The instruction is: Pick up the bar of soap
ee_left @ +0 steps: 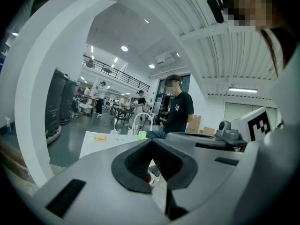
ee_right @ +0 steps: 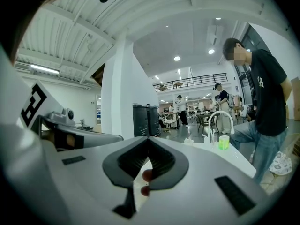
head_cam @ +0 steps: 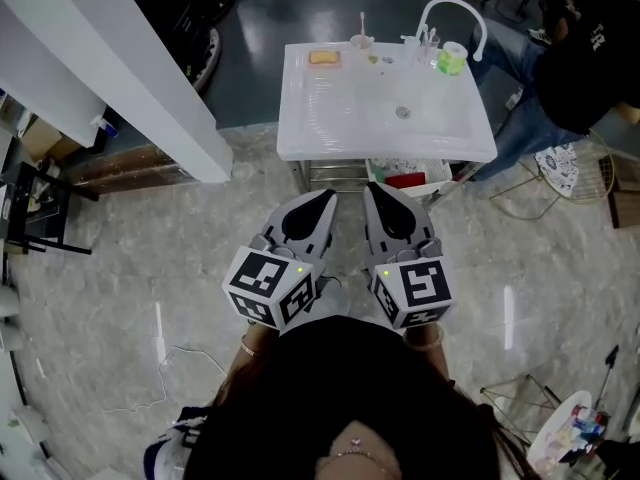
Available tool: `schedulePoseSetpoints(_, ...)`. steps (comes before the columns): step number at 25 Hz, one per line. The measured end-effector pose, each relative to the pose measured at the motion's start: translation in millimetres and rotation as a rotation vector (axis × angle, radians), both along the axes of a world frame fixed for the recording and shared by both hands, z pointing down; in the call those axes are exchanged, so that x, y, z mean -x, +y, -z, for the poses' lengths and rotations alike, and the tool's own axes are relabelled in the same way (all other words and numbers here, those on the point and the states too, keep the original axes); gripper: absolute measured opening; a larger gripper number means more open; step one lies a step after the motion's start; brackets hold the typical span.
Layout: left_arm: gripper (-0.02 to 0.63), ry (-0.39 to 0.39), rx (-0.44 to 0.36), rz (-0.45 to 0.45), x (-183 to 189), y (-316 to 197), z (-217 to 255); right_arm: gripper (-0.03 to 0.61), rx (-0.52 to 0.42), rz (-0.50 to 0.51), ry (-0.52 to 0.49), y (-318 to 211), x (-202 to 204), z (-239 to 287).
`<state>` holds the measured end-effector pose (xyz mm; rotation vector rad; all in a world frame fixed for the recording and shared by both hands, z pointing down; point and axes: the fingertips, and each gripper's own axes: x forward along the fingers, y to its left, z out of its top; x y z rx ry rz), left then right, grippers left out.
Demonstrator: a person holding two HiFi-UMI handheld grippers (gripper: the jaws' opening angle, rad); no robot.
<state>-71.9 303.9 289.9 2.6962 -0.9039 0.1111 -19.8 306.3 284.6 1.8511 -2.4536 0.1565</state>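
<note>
Nothing picked up yet. Both tongs are empty and pressed together: left gripper and right gripper sit side by side close to the body. They point toward the white sink, well short of it. The bar of soap lies untouched on the sink's far left corner. A green cup and the faucet are over at the far right. Left to do, by my read: close the gap, open one gripper, pinch the soap, lift.
</note>
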Motion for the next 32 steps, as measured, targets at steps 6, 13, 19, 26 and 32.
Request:
schedulePoseSetpoints(6,-0.002,0.005,0.019,-0.022,12.2,-37.6,-4.5,0.008,0.014,-0.028,0.016,-38.2,11.2,0.7)
schedulePoseSetpoints(13,-0.002,0.011,0.031,-0.047,12.9,-61.5,-8.5,0.008,0.028,-0.043,0.018,-61.6,13.4,-4.5)
schedulePoseSetpoints(19,-0.002,0.002,0.044,-0.058,6.0,-75.6,-15.1,0.008,0.050,-0.036,0.013,-76.3,10.8,-12.7)
schedulePoseSetpoints(26,-0.001,-0.013,0.050,-0.055,-11.3,-107.8,-23.1,0.008,0.057,-0.029,-0.005,-108.2,-4.7,-20.6)
schedulePoseSetpoints(32,-0.001,-0.025,0.050,-0.054,-37.0,-147.6,-28.4,0.008,0.042,-0.012,0.000,-148.4,-29.1,-24.2)
